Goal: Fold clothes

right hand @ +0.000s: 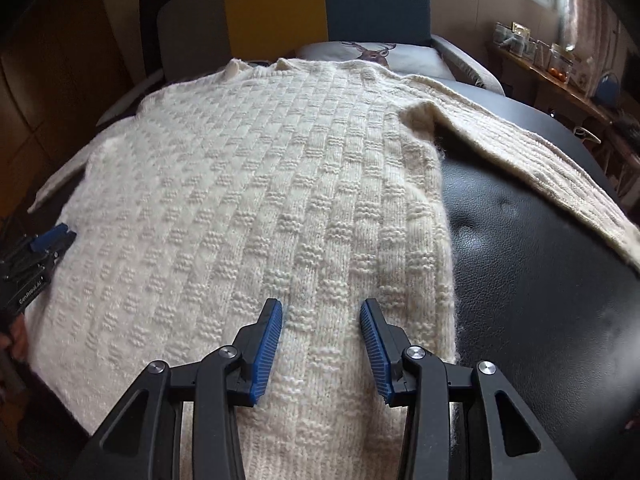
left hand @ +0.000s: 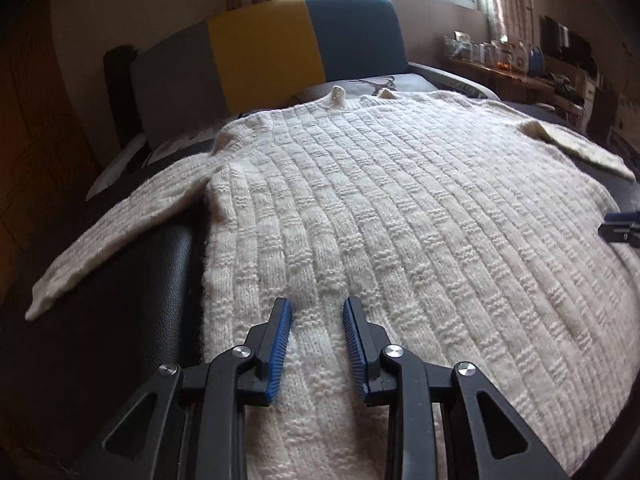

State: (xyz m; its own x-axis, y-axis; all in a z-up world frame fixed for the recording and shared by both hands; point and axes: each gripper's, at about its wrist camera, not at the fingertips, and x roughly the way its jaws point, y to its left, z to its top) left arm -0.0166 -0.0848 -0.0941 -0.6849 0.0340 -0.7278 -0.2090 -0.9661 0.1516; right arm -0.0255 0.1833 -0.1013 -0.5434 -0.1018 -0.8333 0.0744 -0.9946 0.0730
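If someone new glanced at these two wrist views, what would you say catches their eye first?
A big cream knitted sweater spread flat over a black leather surface, sleeves out to both sides. Next, the open left gripper and open right gripper with blue pads, each over the sweater's near hem. Behind stands a headboard in grey, yellow and teal blocks.
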